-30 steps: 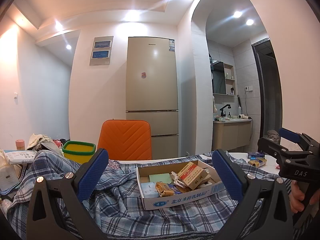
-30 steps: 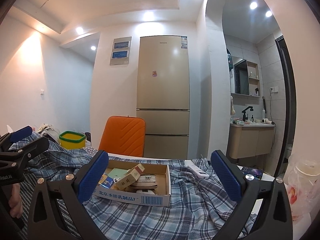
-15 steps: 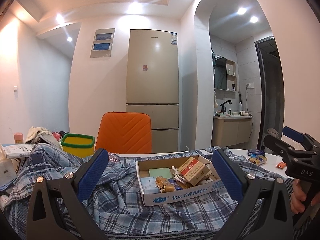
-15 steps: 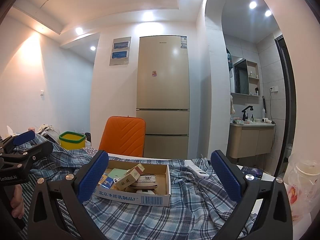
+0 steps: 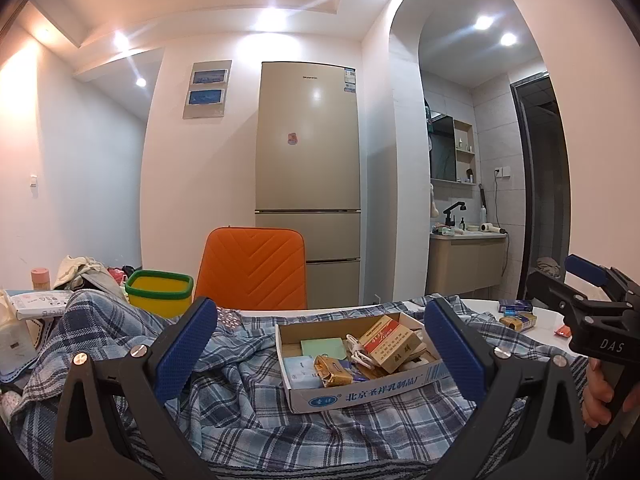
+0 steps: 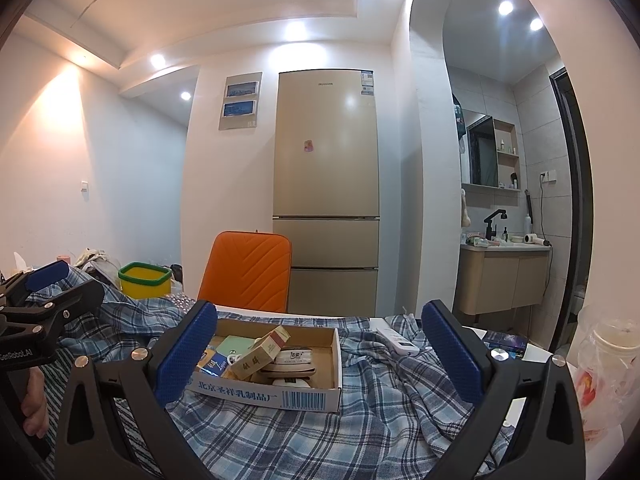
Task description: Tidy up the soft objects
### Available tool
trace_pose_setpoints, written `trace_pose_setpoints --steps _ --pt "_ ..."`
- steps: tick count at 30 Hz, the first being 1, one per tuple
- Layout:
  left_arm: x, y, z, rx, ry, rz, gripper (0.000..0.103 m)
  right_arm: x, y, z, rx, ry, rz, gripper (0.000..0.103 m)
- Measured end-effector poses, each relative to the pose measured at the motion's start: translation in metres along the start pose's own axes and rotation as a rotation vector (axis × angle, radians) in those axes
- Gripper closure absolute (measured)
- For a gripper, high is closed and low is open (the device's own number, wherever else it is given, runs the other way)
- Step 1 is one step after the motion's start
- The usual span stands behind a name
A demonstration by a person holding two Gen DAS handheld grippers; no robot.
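Note:
A rumpled blue plaid cloth (image 5: pixel 256 412) (image 6: pixel 380 412) covers the table. On it rests a shallow cardboard box (image 5: pixel 360 392) (image 6: pixel 280 394) filled with small packets and cartons. My left gripper (image 5: pixel 320 348) hovers open just in front of the cloth, with nothing between its blue pads. My right gripper (image 6: pixel 320 352) is open too, empty, facing the box from the right. In the right wrist view the left gripper (image 6: pixel 44 292) appears at the far left, held by a hand. In the left wrist view the right gripper (image 5: pixel 576 292) appears at the far right.
An orange chair (image 5: pixel 252 270) stands behind the table, with a fridge (image 5: pixel 308 184) farther back. A yellow bin with a green rim (image 5: pixel 159 292) sits back left. A white remote (image 6: pixel 398 340) lies on the cloth. A plastic bag (image 6: pixel 604 372) is at the right edge.
The left wrist view has tilted upward a little, so the cloth and box sit lower in the frame. Both grippers stay open; the right view is nearly unchanged.

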State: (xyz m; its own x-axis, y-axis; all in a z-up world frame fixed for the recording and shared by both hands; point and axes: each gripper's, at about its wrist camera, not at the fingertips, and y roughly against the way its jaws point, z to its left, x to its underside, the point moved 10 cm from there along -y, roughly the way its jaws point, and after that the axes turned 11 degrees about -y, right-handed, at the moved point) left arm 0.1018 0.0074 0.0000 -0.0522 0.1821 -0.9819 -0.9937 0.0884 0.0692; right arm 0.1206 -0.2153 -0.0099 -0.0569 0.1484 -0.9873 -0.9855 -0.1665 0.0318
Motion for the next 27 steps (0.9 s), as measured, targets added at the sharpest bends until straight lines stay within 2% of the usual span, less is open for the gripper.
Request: trace_pose_setpoints --steps 27 --pt "-0.0006 -0.0015 0.0032 -0.019 0.006 0.003 0.000 0.0003 0.0003 0.0000 0.001 0.000 0.000 0.000"
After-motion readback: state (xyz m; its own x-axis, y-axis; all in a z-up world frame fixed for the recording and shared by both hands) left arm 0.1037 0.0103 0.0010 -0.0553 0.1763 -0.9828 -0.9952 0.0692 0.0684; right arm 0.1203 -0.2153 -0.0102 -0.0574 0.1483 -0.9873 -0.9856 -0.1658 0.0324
